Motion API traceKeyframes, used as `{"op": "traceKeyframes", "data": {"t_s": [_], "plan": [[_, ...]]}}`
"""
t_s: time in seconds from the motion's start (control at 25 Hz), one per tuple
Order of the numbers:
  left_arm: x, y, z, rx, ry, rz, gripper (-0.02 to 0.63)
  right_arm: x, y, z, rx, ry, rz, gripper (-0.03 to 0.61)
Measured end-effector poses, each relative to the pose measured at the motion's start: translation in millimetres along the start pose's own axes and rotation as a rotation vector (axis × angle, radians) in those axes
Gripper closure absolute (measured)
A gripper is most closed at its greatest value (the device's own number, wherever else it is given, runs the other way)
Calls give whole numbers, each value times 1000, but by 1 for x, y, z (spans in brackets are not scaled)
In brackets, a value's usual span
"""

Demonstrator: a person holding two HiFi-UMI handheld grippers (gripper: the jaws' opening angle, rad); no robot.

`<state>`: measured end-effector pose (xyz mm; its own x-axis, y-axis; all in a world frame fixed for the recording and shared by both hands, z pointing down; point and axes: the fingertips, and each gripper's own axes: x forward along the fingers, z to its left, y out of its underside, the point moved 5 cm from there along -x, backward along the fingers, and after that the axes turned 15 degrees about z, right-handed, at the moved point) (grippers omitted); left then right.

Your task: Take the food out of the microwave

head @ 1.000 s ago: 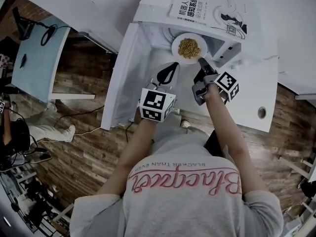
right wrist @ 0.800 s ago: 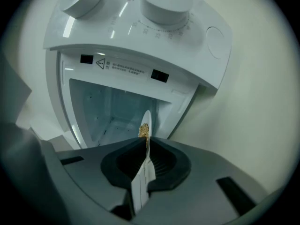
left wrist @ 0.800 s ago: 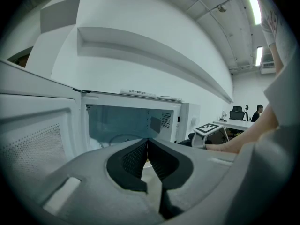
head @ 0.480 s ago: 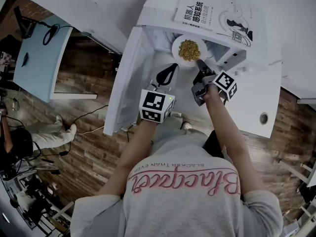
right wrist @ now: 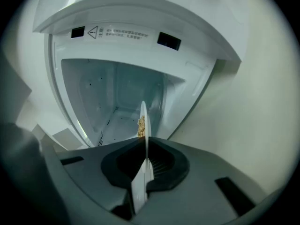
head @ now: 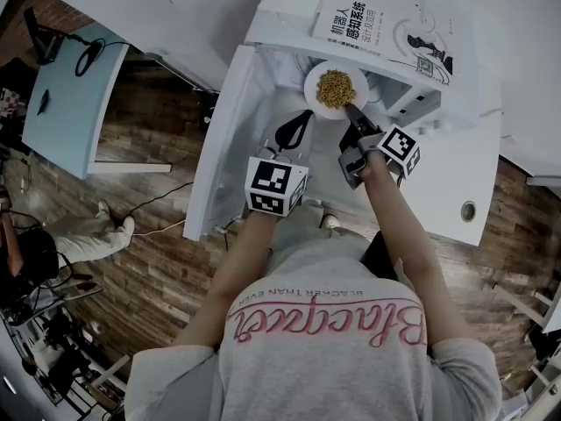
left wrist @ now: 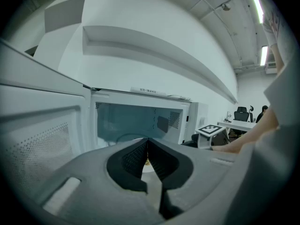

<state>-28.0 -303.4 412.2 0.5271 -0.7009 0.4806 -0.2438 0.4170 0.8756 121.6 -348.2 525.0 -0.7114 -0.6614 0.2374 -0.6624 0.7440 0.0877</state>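
A white plate [head: 334, 89] with yellow food [head: 336, 86] sits at the mouth of the open microwave [head: 263, 33]. My right gripper [head: 351, 112] is shut on the plate's near rim. In the right gripper view the plate [right wrist: 144, 121] shows edge-on between the pads, with the food [right wrist: 139, 125] on its left face. My left gripper [head: 294, 134] hovers to the left of the plate, in front of the cavity, touching nothing. Its jaws [left wrist: 148, 142] are shut and hold nothing.
The microwave door [head: 219, 147] hangs open to the left. A book [head: 386, 24] lies on top of the microwave. The microwave stands on a white table [head: 456, 165] with a cable hole [head: 467, 208]. A pale desk [head: 70, 103] stands at far left over wooden flooring.
Both grippers have shifted slightly to the left against the microwave. The plate stays gripped in the right one, and the left one stays shut and empty.
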Motion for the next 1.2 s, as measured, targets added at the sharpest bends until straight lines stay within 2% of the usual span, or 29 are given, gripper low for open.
{"op": "traceKeyframes", "data": {"t_s": [0.12, 0.36, 0.68, 0.88, 1.2], "plan": [[-2, -1, -3, 1, 5, -7, 606, -8, 3, 7, -14, 13, 15, 555], [-10, -5, -13, 13, 21, -32, 606, -38, 13, 34, -35, -17, 21, 555], [-30, -22, -25, 21, 7, -81, 606, -83, 23, 89, -116, -67, -41, 555], [-50, -41, -29, 13, -17, -126, 606, -106, 29, 107, -69, -82, -87, 552], [-70, -53, -39, 26, -18, -173, 606, -129, 57, 115, -21, -111, -60, 554]]}}
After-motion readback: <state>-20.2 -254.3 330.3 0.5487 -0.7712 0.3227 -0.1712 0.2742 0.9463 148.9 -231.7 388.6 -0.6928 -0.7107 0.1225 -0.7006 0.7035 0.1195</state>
